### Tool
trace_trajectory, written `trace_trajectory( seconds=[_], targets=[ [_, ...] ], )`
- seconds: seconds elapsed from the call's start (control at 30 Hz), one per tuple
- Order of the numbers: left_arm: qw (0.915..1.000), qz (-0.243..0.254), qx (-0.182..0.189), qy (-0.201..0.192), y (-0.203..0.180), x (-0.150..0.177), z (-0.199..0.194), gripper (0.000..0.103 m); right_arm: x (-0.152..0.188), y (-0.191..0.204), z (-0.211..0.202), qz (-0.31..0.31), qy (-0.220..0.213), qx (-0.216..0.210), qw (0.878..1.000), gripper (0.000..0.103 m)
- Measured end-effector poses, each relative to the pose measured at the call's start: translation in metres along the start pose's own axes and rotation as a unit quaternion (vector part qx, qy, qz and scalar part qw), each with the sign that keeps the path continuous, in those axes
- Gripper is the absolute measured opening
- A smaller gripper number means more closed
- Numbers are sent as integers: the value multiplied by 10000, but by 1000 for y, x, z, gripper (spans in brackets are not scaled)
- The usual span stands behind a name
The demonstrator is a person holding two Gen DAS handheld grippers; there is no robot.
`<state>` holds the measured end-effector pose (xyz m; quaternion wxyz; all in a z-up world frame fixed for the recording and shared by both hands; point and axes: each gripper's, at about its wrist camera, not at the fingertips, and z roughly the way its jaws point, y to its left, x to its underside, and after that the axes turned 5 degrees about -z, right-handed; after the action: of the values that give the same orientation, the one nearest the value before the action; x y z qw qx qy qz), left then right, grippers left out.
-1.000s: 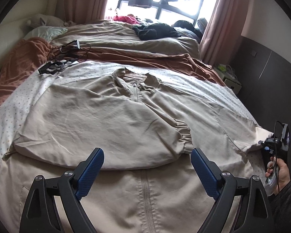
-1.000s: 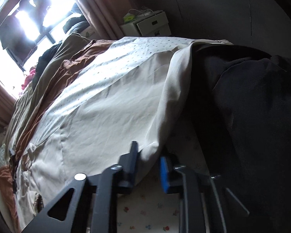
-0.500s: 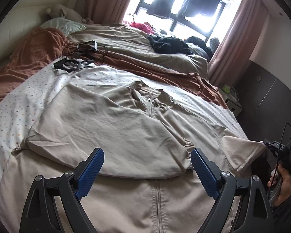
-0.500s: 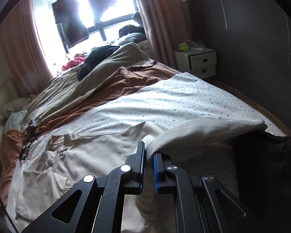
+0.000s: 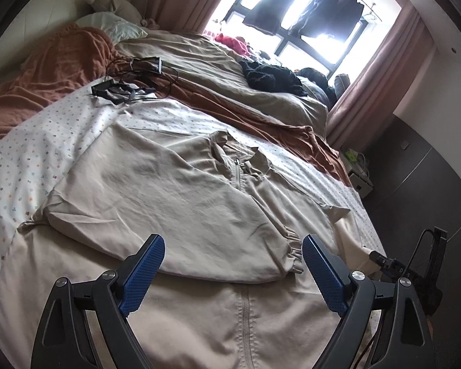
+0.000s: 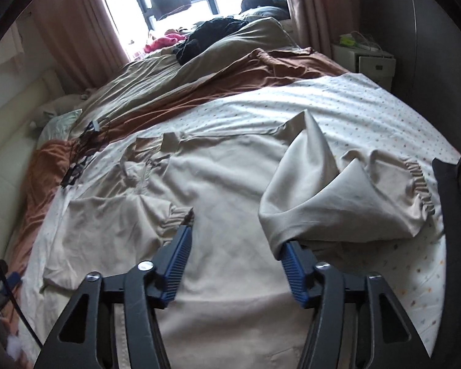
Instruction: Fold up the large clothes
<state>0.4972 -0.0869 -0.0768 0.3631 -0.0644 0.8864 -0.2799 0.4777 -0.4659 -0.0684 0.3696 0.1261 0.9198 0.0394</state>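
Note:
A beige zip jacket (image 5: 181,190) lies front up on the bed, collar toward the far end. Its left sleeve is folded across the chest, and the elastic cuff (image 5: 292,253) ends near my left gripper (image 5: 232,247), which hovers open and empty over the hem. In the right wrist view the other sleeve (image 6: 319,190) is heaped in a loose fold on the jacket body (image 6: 224,184), with its gathered cuff (image 6: 418,184) off to the right. My right gripper (image 6: 236,240) has its jaws opening; the sleeve's edge rests against the right finger (image 6: 292,264), with no cloth pinched.
The dotted sheet (image 5: 37,153) covers the bed, with a brown blanket (image 5: 55,70) and beige duvet (image 5: 206,70) beyond. Cables (image 5: 129,83) and black clothes (image 5: 270,75) lie there. A white nightstand (image 6: 368,58) stands by the dark wall. A person's dark clothing (image 6: 455,215) is at the right.
The right gripper carried the right sleeve up from the bed's edge and over the jacket, then its jaws parted and released the cloth. The left gripper drifted and rolled, staying open.

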Motion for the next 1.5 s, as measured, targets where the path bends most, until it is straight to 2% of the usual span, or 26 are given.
trace_trajectory(
  seconds=[0.1,0.27,0.43,0.53,0.7,0.93,1.03,1.1,1.13,1.17,1.2,1.23,1.27,1.37,1.5],
  targets=[
    [10000,-9,17,37,1,0,-1,92,16,2,-6,-24,93,-213,9997,69],
    [10000,-34,19,51,3,1,-4,92,35,-17,-26,186,22,-154,9997,70],
    [9999,23,-74,151,0,7,3,92,35,-83,-37,1034,-198,604,9926,73],
    [9997,70,-121,192,-2,10,7,92,41,-127,-28,1637,-190,740,9835,73],
    [9988,220,-386,206,-4,16,18,92,50,-177,-6,2275,-269,610,9715,73],
    [9953,466,-808,259,0,20,34,92,53,-210,35,2736,-294,410,9605,73],
    [9945,474,-876,317,2,21,38,92,52,-220,48,2949,-369,367,9541,73],
    [9948,412,-861,365,4,20,39,92,50,-226,53,3091,-457,421,9490,69],
    [9950,379,-842,369,5,20,39,92,47,-228,54,3104,-468,549,9479,57],
    [9953,356,-832,355,5,19,39,92,44,-229,57,3085,-443,735,9474,39],
    [9954,341,-830,340,5,18,38,92,41,-231,60,3070,-391,873,9469,29],
    [9956,321,-820,325,5,17,37,92,39,-232,62,3110,-332,891,9456,15],
    [9959,289,-798,313,6,16,36,92,37,-235,64,3183,-306,814,9440,11],
    [9969,135,-700,323,10,13,31,92,26,-232,52,3228,-426,699,9429,8],
    [9979,-148,-573,264,19,6,20,92,-8,-196,16,2678,-793,581,9585,7]
  ],
)
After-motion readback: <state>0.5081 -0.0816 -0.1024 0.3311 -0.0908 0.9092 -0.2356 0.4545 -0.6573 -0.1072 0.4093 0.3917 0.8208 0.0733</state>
